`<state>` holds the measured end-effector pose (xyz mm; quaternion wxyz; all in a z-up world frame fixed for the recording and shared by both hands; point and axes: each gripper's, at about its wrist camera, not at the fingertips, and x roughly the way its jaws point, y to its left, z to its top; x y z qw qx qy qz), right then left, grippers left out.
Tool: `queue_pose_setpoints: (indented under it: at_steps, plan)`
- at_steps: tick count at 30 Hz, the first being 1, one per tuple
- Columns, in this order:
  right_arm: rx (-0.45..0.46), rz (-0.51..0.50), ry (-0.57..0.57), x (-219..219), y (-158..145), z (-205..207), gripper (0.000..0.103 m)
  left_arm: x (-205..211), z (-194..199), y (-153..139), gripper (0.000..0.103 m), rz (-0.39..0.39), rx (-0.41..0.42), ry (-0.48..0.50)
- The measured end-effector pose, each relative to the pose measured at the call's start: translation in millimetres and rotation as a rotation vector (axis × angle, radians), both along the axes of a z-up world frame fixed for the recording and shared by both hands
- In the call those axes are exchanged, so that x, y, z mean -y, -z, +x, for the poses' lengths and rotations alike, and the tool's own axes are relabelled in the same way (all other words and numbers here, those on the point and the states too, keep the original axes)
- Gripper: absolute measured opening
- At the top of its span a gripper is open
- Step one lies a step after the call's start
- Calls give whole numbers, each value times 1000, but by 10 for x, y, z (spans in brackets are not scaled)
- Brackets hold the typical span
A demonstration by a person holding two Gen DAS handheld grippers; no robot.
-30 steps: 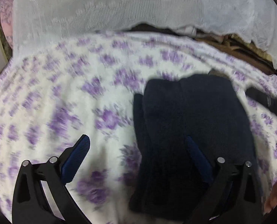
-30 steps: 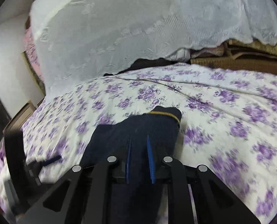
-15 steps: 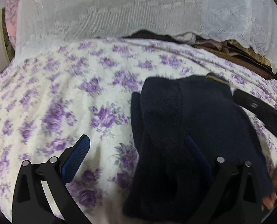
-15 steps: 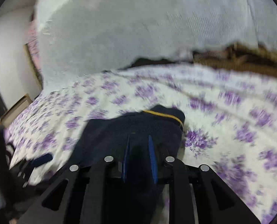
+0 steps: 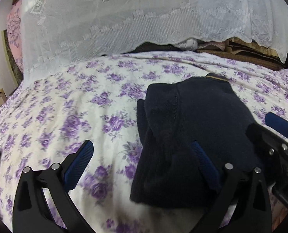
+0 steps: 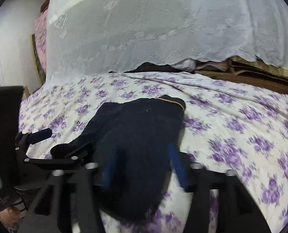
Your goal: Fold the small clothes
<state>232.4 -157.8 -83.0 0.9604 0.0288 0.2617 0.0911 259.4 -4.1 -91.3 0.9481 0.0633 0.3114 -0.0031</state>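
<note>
Both claws spread wide — left claw point(image 5: 142, 165), right claw point(image 6: 144, 167) — over folded navy garment point(image 5: 192, 128) on floral bedsheet point(image 5: 70, 104).

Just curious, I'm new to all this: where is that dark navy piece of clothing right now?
The navy garment lies bunched on the purple-flowered bedsheet, right of centre in the left wrist view, below the white lace cover. The right gripper straddles its near end.

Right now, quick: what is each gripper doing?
Left gripper: open, holding nothing.
Right gripper: open, astride the navy garment, not clamped.
</note>
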Motion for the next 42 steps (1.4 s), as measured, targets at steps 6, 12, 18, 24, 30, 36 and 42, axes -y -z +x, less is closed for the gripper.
queue_pose_setpoints:
  at_steps: [6, 12, 18, 24, 30, 36, 42]
  plan:
    - [8, 35, 38, 111, -18, -267, 57, -12, -308, -106, 98, -17, 36, 12]
    - [25, 60, 60, 179, -26, -556, 57, -16, -611, -195, 98, -25, 71, 23]
    - [50, 76, 71, 220, -72, -846, 57, 1, -845, -261, 98, -16, 104, 28]
    - [78, 83, 66, 220, -137, -1103, 60, 14, -1035, -315, 98, -21, 131, 43]
    - [100, 79, 48, 179, -192, -1249, 62, 17, -1203, -348, 98, -27, 149, 49]
    - [109, 81, 38, 154, -227, -1341, 63, -10, -1305, -362, 98, -35, 148, 36]
    - [128, 90, 40, 160, -274, -1425, 75, 23, -1352, -364, 99, -5, 129, 14]
